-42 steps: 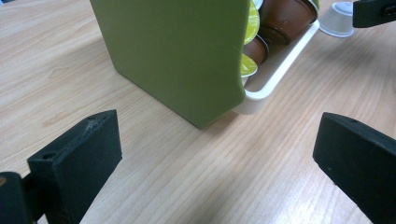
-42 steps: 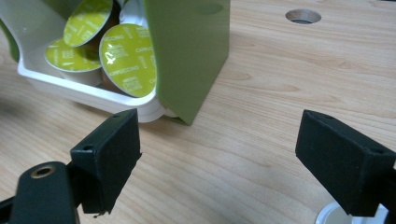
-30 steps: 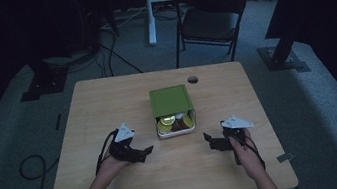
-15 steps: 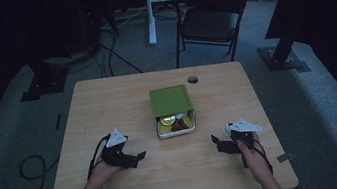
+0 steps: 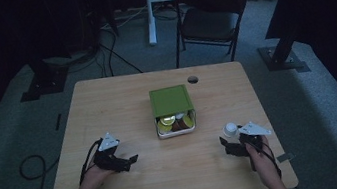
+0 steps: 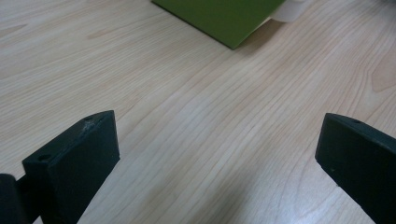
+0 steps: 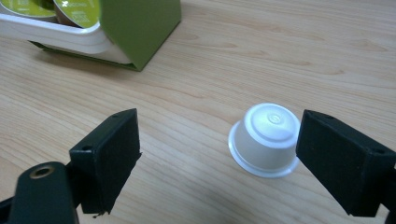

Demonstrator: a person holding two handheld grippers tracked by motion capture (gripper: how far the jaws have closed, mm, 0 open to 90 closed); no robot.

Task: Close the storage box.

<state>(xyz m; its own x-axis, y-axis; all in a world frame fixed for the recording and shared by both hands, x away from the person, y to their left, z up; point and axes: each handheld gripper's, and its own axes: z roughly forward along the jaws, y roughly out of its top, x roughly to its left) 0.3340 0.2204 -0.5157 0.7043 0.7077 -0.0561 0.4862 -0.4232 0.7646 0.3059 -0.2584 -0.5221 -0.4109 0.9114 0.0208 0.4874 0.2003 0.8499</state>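
- Right gripper fingers stood wide apart, gripping nothing; white capsule sat upside down between them, close to one.
- Left gripper equally wide, empty.
- Since 1.0 s earlier, both grippers had drawn back from the green box; capsule newly on table.

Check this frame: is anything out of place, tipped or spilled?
One white capsule sits upside down on the table, apart from the green box whose tray holds the other capsules. It lies between the open jaws of the right gripper. Nothing looks spilled or damaged.

A dim lab or studio — carpet floor, stand bases, trailing cables.
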